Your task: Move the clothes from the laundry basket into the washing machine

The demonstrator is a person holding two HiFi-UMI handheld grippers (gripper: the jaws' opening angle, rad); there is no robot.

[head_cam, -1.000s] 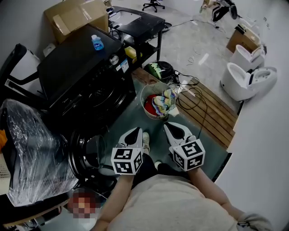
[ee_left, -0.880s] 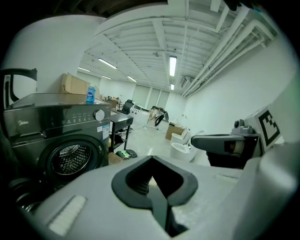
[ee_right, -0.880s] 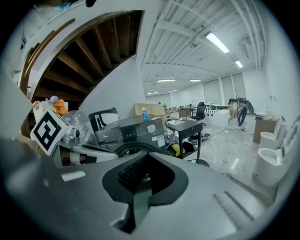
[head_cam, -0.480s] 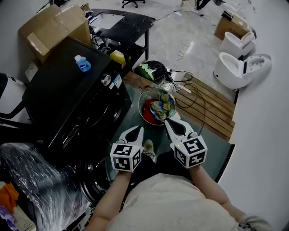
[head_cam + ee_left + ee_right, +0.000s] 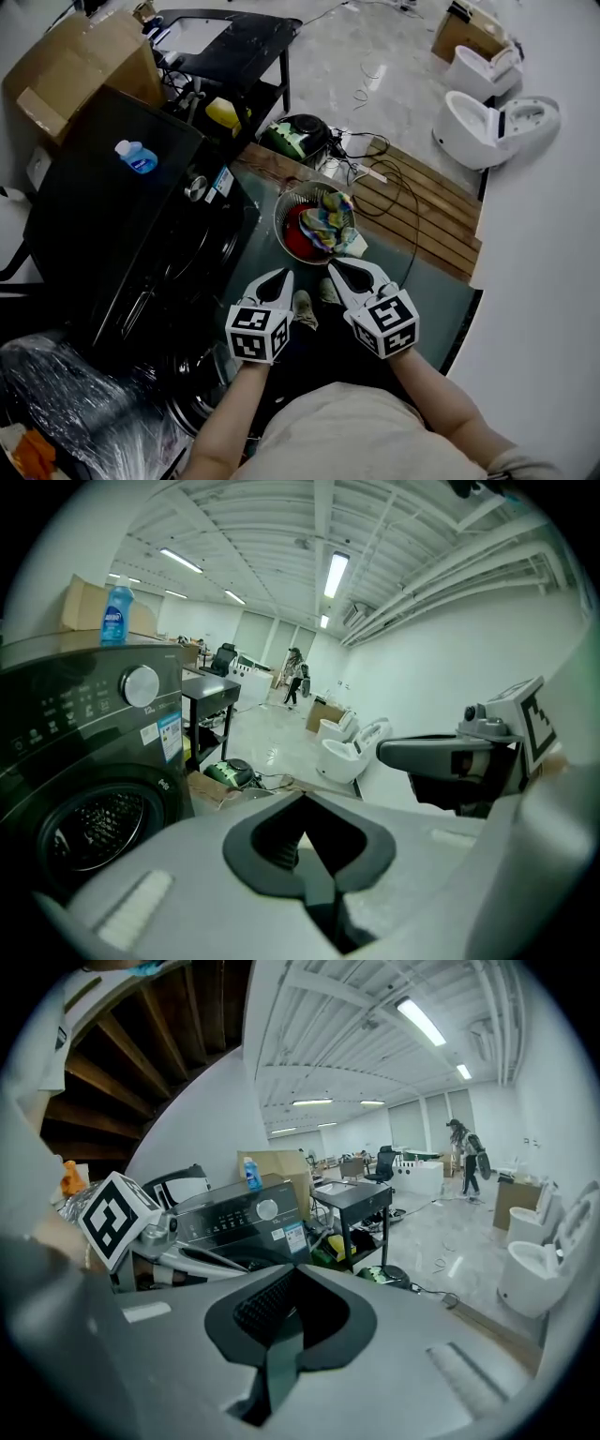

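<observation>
We are holding both pairs of jaws pressed together, tips meeting, with nothing between them. The left gripper (image 5: 279, 275) and the right gripper (image 5: 334, 266) are hovering side by side over the green mat (image 5: 427, 295), both pointing toward the laundry basket (image 5: 285, 201). The gripper views are showing the same closed tips on the left gripper (image 5: 304, 797) and the right gripper (image 5: 294, 1270).

The black washing machine (image 5: 112, 234) is standing along the mat's left edge, its control panel facing the basket. In the left gripper view we are seeing the machine (image 5: 84, 752) with its drum opening low at the left. A cardboard box (image 5: 70, 66) is sitting behind the machine, and a black table (image 5: 234, 33) is standing beyond it. Wooden planking (image 5: 431, 220) is running along the mat's far edge, with dark cables (image 5: 389, 187) lying across it. Two white toilets (image 5: 487, 103) are resting on the floor further off.

The basket is standing at the mat's far edge, touching the planking, just ahead of the gripper tips but apart from them. The clothes are lying inside it: a red garment (image 5: 297, 237) low at the left and a striped, many-coloured cloth (image 5: 326, 221) heaped over the right side. A blue bottle (image 5: 137, 156) is standing upright on the machine's top, toward its far edge.
</observation>
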